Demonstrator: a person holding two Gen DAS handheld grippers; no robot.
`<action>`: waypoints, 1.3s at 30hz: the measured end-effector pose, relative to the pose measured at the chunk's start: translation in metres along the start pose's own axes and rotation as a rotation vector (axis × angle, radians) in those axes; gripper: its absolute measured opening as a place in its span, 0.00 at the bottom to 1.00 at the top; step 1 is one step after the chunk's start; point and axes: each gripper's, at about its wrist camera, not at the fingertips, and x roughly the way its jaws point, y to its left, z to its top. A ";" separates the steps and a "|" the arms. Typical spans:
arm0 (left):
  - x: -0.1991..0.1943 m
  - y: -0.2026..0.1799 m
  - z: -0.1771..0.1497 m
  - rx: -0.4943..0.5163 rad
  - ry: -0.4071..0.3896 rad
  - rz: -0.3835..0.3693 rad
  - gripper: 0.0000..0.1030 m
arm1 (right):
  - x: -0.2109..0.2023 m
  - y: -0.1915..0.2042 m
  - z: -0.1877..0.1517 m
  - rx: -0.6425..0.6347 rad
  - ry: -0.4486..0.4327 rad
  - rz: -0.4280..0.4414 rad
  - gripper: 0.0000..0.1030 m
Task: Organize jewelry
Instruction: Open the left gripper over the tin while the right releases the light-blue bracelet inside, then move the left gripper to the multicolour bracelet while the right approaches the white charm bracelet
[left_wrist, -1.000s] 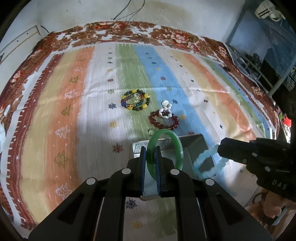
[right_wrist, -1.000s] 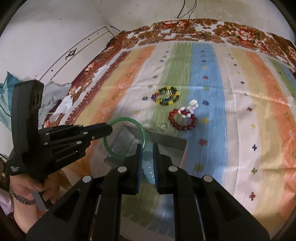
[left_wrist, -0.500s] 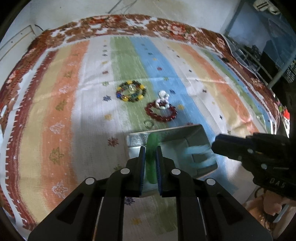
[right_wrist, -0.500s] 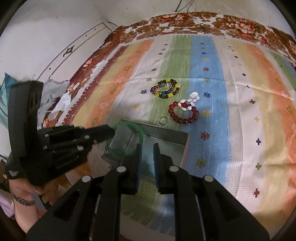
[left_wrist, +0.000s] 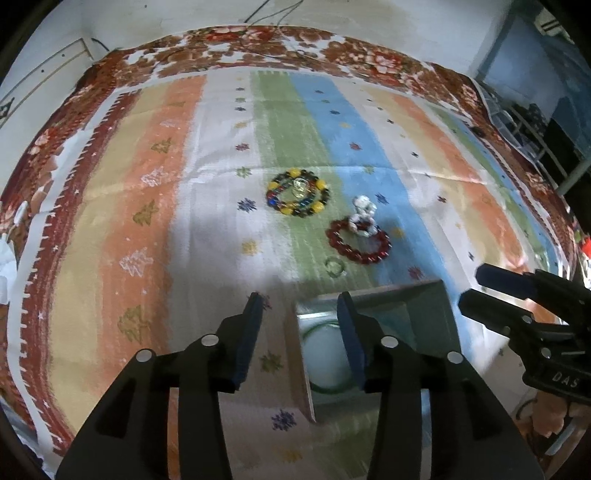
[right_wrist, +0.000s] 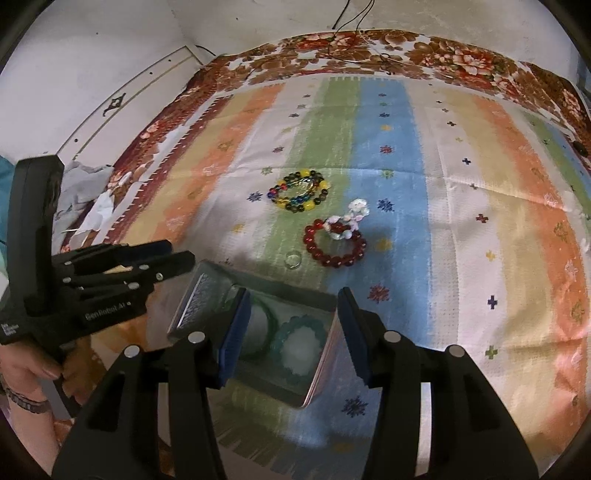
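Both grippers, left gripper (left_wrist: 297, 317) and right gripper (right_wrist: 293, 325), jaws apart, empty; green bangle (right_wrist: 267, 328) and blue bracelet (right_wrist: 299, 341) inside tin box (right_wrist: 325, 350); risk: nudging box while reaching remaining red bead bracelet (right_wrist: 334, 243).

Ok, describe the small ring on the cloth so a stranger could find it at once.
Start at the metal tin near the front edge of the striped cloth. Just beyond its far wall, on the green stripe, lies the ring, left of the red bead bracelet. Unlike the beaded loops around it, it is a plain, clear band and much the smallest.
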 end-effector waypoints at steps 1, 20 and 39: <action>0.002 0.002 0.003 0.002 0.002 0.005 0.43 | 0.001 -0.001 0.001 0.002 0.001 -0.003 0.49; 0.040 0.008 0.047 -0.025 0.067 0.009 0.43 | 0.053 -0.023 0.045 0.027 0.092 -0.060 0.49; 0.082 0.030 0.084 -0.081 0.124 -0.003 0.41 | 0.094 -0.049 0.072 0.073 0.164 -0.078 0.49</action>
